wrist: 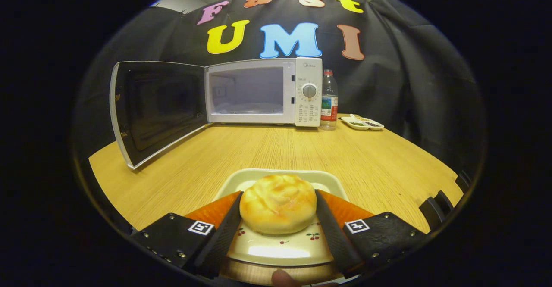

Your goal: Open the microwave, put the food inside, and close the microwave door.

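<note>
The gripper [278, 207] has its two black fingers [224, 235] closed in on a round golden bun [278, 203], one finger pressed against each side of it, so the jaws stand at a middling width and hold the bun between them. The bun rests on a pale square plate [280, 248] with small cherry prints, and the plate sits at the near edge of a wooden table [258, 149], under and between the fingers. Orange panels show behind the fingers, and each black finger mount carries a small square marker. A fingertip [282, 276] of the person shows just below the plate, at the very near edge. Well beyond the fingers, at the far edge of the table, stands a white microwave [263, 91] with its door [155, 110] swung wide open toward the far left corner; the inside is lit and looks bare apart from its floor. A dial sits on the control panel on the microwave's right side. Just beside that panel stands a clear plastic bottle [329, 101] with a red cap and a label, and next to it, toward the far right edge, lies a small white divided dish [362, 122] holding dark bits.
</note>
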`<state>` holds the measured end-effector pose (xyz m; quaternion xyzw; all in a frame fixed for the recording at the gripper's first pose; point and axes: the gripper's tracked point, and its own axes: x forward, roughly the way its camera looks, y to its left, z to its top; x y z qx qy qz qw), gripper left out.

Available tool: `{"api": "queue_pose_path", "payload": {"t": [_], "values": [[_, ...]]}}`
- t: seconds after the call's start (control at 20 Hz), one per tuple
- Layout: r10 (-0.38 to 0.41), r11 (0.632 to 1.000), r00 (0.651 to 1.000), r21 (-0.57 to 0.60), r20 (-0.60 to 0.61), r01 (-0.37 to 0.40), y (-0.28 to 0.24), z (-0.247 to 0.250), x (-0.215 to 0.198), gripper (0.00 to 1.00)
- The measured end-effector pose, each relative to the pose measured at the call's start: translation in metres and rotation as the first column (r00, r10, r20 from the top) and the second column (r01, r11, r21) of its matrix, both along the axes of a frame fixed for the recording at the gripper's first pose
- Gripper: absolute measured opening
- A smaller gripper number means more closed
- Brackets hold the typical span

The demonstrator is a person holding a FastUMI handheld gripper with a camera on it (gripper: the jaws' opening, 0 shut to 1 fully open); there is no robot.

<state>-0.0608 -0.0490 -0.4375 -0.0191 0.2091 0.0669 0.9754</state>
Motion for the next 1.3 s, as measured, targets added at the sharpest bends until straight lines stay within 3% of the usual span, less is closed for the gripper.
{"api": "queue_pose_path", "payload": {"t": [0.15, 0.35, 0.5, 0.8, 0.95, 1.15, 1.3], "values": [[0.0, 1.0, 1.0, -0.007, -0.006, -0.001, -0.002, -0.003, 0.002, 0.8], [0.03, 0.999, 0.999, 0.025, 0.031, -0.031, 0.009, 0.027, -0.005, 0.8], [0.095, 0.985, 0.994, 0.143, 0.049, -0.101, 0.037, 0.056, 0.001, 0.8], [0.121, 0.911, 0.992, 0.399, -0.016, -0.105, 0.087, 0.095, 0.05, 0.8], [0.069, 0.934, 0.997, 0.35, 0.02, -0.072, 0.092, 0.11, 0.086, 0.8], [0.076, 0.918, 0.997, 0.391, -0.009, -0.066, 0.115, 0.115, 0.127, 0.8], [0.028, 0.929, 1.0, 0.369, -0.001, -0.026, 0.121, 0.122, 0.166, 0.8]]}}
